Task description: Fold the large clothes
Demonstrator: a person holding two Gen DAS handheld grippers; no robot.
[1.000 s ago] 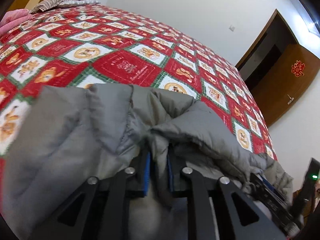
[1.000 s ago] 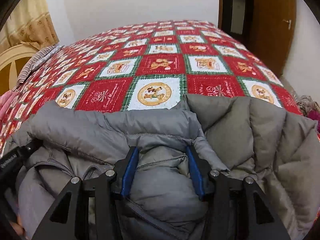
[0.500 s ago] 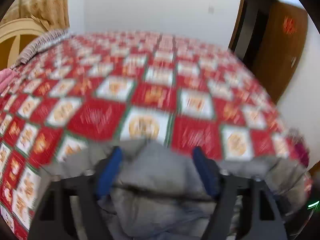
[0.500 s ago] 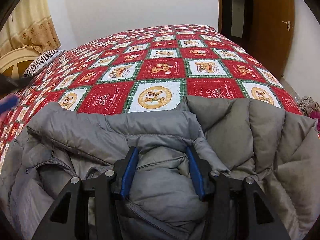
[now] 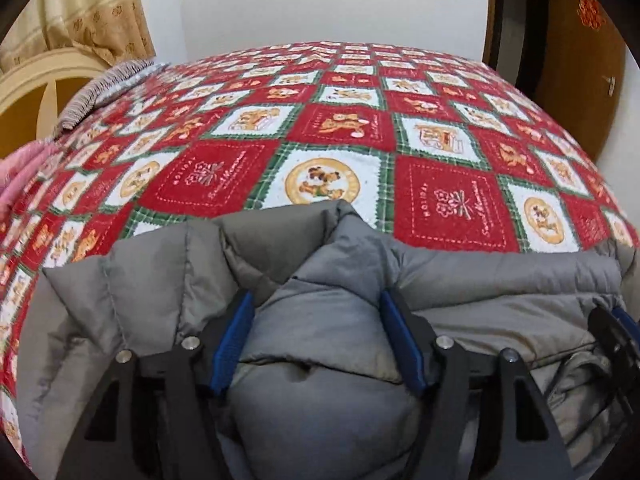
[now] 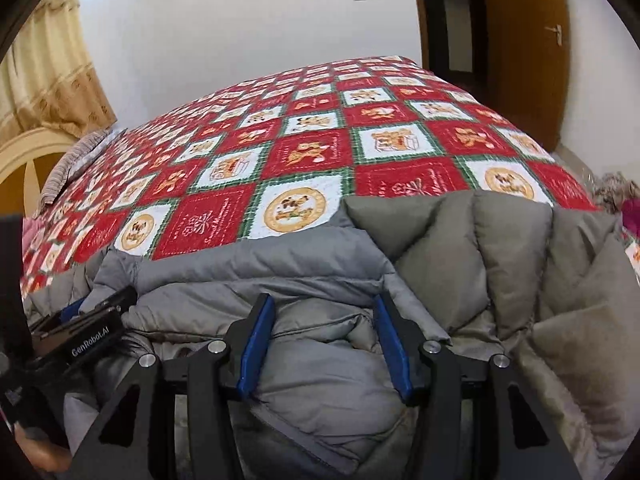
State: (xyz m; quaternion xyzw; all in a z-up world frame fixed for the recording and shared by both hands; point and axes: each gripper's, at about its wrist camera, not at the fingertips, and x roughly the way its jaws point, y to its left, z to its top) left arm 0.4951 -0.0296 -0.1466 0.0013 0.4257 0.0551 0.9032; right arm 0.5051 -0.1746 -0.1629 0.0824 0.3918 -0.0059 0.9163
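A grey puffer jacket (image 5: 160,288) (image 6: 500,260) lies bunched at the near edge of a bed with a red patchwork quilt (image 5: 320,120) (image 6: 312,148). My left gripper (image 5: 316,300) hangs over the jacket's left part. Its jaws are opening, and a puffy fold sits loosely between the blue pads (image 5: 232,344). My right gripper (image 6: 324,304) is shut on a thick bundle of the jacket's lining, which fills the gap between its pads (image 6: 256,344). Each gripper shows at the edge of the other's view: the left gripper (image 6: 80,332) and the right gripper (image 5: 616,332).
A cream headboard (image 5: 36,92), a striped pillow (image 5: 100,88) and pink bedding (image 5: 16,176) lie at the left. A brown door (image 6: 520,40) stands at the far right. More fabric (image 6: 616,196) is heaped beside the bed's right edge. The quilt stretches beyond the jacket.
My left gripper has let go of the fold that it pinched, spread its jaws and swung to face straight across the bed. The right gripper keeps its hold and has barely moved.
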